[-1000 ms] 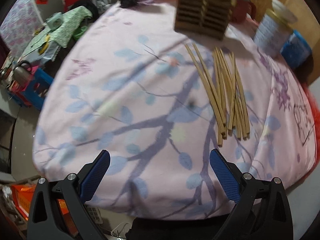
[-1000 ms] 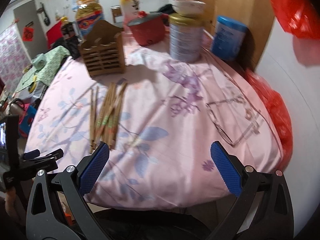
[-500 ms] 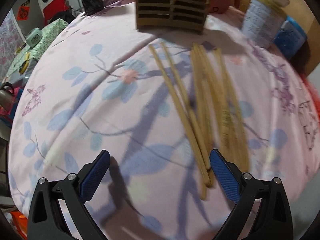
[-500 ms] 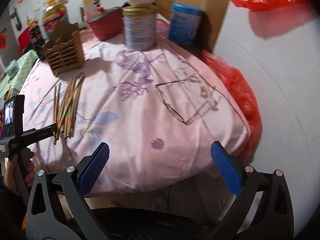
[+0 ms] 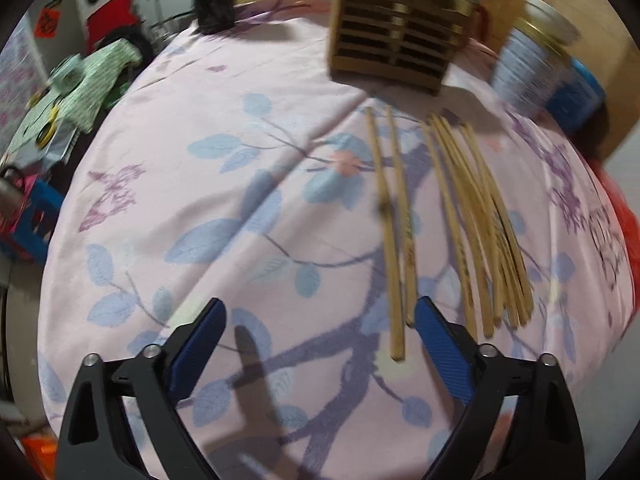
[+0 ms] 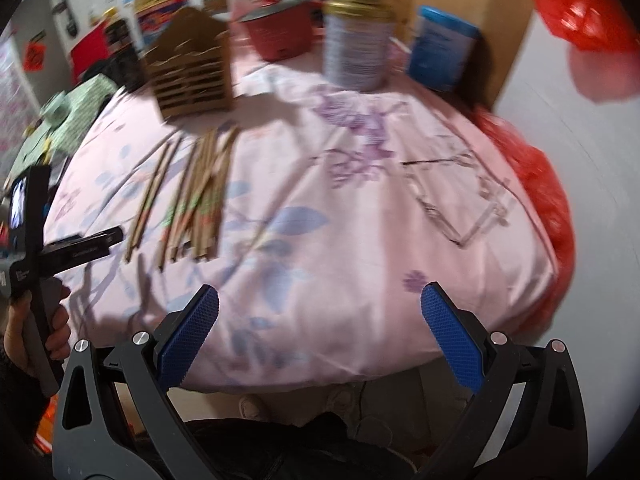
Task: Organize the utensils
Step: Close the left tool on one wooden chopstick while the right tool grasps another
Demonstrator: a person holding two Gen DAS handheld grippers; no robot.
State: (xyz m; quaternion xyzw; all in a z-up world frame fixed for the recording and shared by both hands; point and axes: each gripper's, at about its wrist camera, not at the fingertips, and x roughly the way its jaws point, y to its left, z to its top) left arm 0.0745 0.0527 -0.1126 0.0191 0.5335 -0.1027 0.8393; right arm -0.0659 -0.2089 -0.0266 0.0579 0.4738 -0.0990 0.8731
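Approach to the first pickup: nothing is being held yet.

The left gripper (image 5: 318, 334) is hovering low over the pink cloth (image 5: 208, 168), its blue fingers (image 5: 202, 340) standing wide apart after just closing in a little, with only bare cloth between them. The chopsticks (image 5: 456, 220) are lying loose in a fan on the cloth; the near ends of the two leftmost sticks are sitting just beside the right-hand finger, outside the gap. The wooden holder (image 5: 390, 28) is standing upright beyond their far ends, apart from them. The right gripper (image 6: 320, 322) is waiting at the table's near edge, fingers wide apart and empty, well away from the sticks. Judgement: the next move calls for shifting the left gripper sideways to straddle those stick ends, then closing.
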